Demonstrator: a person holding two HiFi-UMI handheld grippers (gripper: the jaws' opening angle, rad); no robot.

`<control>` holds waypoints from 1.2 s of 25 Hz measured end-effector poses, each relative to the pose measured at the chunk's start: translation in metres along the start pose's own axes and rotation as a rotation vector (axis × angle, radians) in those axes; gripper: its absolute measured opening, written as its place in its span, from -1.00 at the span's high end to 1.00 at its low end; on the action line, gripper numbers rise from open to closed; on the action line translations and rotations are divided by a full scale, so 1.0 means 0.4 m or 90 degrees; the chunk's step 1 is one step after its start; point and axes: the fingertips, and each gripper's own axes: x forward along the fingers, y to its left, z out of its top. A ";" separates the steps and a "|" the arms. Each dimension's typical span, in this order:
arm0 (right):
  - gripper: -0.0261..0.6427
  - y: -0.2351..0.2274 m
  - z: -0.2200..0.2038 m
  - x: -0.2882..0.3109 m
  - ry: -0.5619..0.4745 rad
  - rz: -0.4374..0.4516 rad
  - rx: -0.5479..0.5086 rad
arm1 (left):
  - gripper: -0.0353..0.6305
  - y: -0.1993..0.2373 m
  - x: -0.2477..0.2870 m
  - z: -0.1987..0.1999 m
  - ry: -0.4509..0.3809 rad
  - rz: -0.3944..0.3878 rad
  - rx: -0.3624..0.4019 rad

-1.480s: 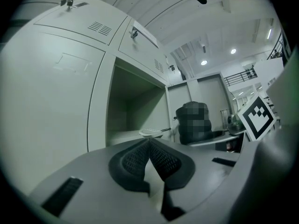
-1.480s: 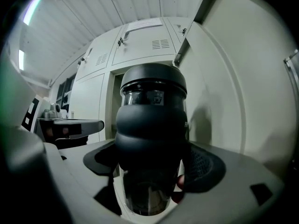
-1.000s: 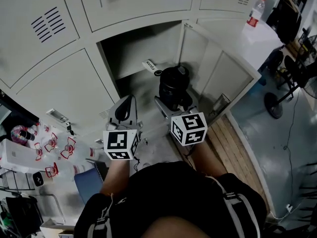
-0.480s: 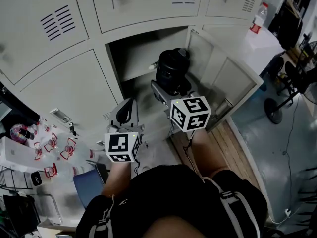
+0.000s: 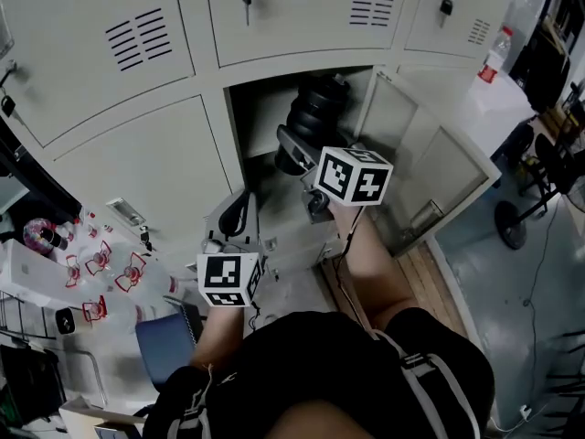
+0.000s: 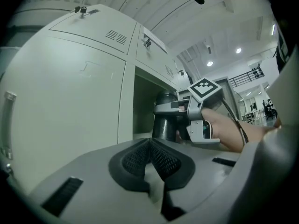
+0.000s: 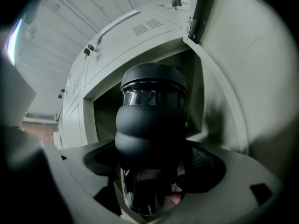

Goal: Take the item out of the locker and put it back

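Black bottle [image 7: 152,125] stood upright at the mouth of the open locker compartment [image 5: 256,122], clamped low between the jaws of the right gripper [image 7: 152,176]. The step seemed to be the carrying through that mouth, and the next move needed a straight, level path. The open door [image 5: 430,167] bounded the compartment's right side, with spare room on both sides of the bottle. The left gripper [image 6: 150,164], jaws together and empty, hung below the compartment.

Right of my right gripper [image 5: 294,149] lay a grey floor [image 5: 539,337] edged with wooden boards [image 5: 437,277], and a white table [image 5: 462,99] stood farther off that way. Above and beyond my left gripper [image 6: 150,148], round ceiling lights [image 6: 210,63] shone.
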 end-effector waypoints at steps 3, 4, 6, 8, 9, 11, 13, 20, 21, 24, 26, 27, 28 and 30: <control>-0.37 -0.003 0.016 0.035 0.007 0.004 0.032 | 0.86 0.020 -0.003 0.005 -0.001 0.010 0.002; -0.37 -0.004 0.024 0.046 0.006 0.005 0.039 | 0.86 0.027 -0.004 0.007 -0.002 0.013 0.004; -0.38 -0.002 0.044 0.065 0.001 0.007 0.043 | 0.86 0.038 -0.005 0.008 -0.003 0.019 0.007; -0.37 0.003 0.062 0.083 -0.004 0.004 0.031 | 0.86 0.046 -0.005 0.006 -0.003 0.024 0.008; -0.37 0.006 0.069 0.092 -0.006 0.001 0.018 | 0.86 0.049 -0.006 0.005 -0.002 0.026 0.008; -0.37 0.006 0.078 0.111 -0.005 -0.007 -0.005 | 0.86 0.053 -0.006 0.003 0.000 0.029 0.008; -0.37 -0.001 0.085 0.131 -0.002 -0.022 -0.029 | 0.86 0.059 -0.004 0.004 0.000 0.032 0.008; -0.37 -0.037 0.079 0.207 0.013 -0.091 -0.179 | 0.86 0.081 0.002 0.000 0.003 0.042 0.007; -0.37 -0.040 0.075 0.215 0.016 -0.095 -0.191 | 0.86 0.083 0.004 0.000 0.003 0.043 0.007; -0.38 -0.036 0.069 0.226 0.019 -0.089 -0.222 | 0.86 0.088 0.009 0.001 0.005 0.045 0.007; -0.38 -0.027 0.063 0.227 0.018 -0.081 -0.246 | 0.86 0.094 0.009 -0.003 0.007 0.048 0.002; -0.38 -0.025 0.061 0.228 0.018 -0.078 -0.252 | 0.86 0.096 0.009 -0.004 0.006 0.048 0.001; -0.38 -0.025 0.061 0.229 0.019 -0.076 -0.252 | 0.86 0.097 0.010 -0.003 0.004 0.049 0.001; -0.38 -0.027 0.062 0.230 0.023 -0.069 -0.248 | 0.86 0.097 0.011 -0.002 0.003 0.050 0.001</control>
